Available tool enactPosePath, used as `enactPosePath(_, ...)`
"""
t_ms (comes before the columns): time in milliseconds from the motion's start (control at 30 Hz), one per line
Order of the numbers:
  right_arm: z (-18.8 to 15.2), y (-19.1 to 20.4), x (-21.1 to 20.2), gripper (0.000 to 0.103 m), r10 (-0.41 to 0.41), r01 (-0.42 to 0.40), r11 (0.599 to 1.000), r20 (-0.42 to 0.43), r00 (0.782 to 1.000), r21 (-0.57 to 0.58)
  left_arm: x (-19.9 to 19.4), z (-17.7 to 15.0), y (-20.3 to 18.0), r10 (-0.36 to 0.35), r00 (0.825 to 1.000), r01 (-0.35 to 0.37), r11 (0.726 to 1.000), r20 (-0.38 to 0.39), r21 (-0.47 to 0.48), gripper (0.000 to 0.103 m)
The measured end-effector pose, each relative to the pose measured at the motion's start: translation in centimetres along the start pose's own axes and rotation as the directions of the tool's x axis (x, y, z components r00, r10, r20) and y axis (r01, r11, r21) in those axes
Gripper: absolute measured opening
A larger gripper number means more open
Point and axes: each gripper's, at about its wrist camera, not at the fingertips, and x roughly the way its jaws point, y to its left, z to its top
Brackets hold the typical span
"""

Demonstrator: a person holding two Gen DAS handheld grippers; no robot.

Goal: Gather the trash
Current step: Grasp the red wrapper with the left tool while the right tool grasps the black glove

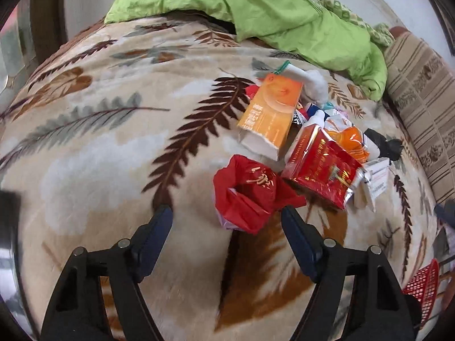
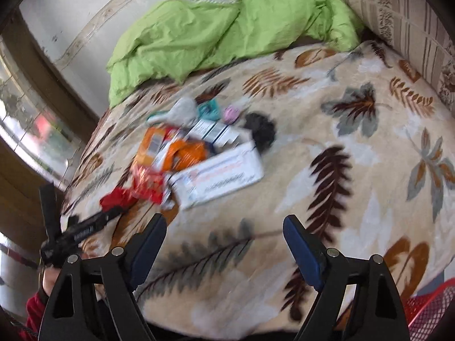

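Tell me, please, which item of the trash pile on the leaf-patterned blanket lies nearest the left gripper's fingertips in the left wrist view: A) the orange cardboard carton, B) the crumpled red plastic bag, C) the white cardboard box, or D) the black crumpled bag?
B: the crumpled red plastic bag lies just ahead of the open left gripper, between its fingertips, while the orange cardboard carton and the rest of the pile sit farther off on the leaf-patterned blanket.
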Motion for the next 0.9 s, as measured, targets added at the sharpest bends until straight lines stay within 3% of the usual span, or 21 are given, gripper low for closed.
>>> enactPosePath(67,1.3,-0.7,0.4,0.087,-0.025,0.025,1.000,0.029,0.999,-0.014,0.6,0.5,-0.6,0.011,1.000,-0.011,1.000,0.012,0.021,0.068)
enactPosePath(100,2.1,-1.1,0.9,0.087,-0.034,0.035,0.999,0.040,0.999,-0.018,0.8,0.7,-0.9,0.019,1.000,-0.020,0.999,0.017,0.027,0.051)
enactPosePath(133,2.7,-1.4,1.3,0.087,-0.038,0.039,0.999,0.046,0.998,-0.019,1.1,1.0,-0.9,0.023,1.000,-0.023,0.999,0.020,0.024,0.040)
enactPosePath(200,4.2,-1.9,2.7,0.087,-0.046,0.048,0.998,0.058,0.997,-0.032,1.5,1.4,-0.8,0.016,1.000,-0.016,1.000,0.024,0.003,0.037)
enactPosePath(333,6.6,-3.0,6.2,0.081,-0.058,0.060,0.998,0.059,0.997,-0.020,1.6,1.8,-0.5,-0.011,0.999,0.012,1.000,0.035,-0.011,0.035)
enactPosePath(433,7.5,-3.7,8.7,0.056,-0.030,0.031,1.000,0.027,0.999,-0.003,1.6,1.7,-0.4,-0.016,0.999,0.016,1.000,0.037,-0.004,0.035)
enactPosePath(500,7.6,-3.8,10.3,0.028,-0.048,0.048,0.999,0.001,0.999,-0.010,1.4,1.5,-0.3,-0.022,0.999,0.022,1.000,0.042,-0.004,0.035)
enactPosePath(700,6.4,-3.5,8.3,0.020,-0.045,0.046,0.999,0.064,0.997,-0.014,0.0,0.7,-0.1,-0.031,0.997,0.031,1.000,0.064,-0.004,0.037)
enactPosePath(767,5.7,-3.2,6.4,0.020,-0.053,0.056,0.998,0.093,0.994,-0.031,-0.6,0.4,0.0,-0.034,0.997,0.035,0.999,0.072,-0.004,0.042)
enactPosePath(833,5.1,-2.9,4.8,0.020,-0.049,0.054,0.998,0.113,0.992,-0.044,-1.0,0.3,0.2,-0.038,0.996,0.039,0.999,0.086,-0.008,0.060)
enactPosePath(900,4.3,-2.8,3.3,0.020,-0.036,0.042,0.998,0.125,0.991,-0.044,-0.9,0.5,0.3,-0.020,0.996,0.021,1.000,0.089,-0.012,0.062)
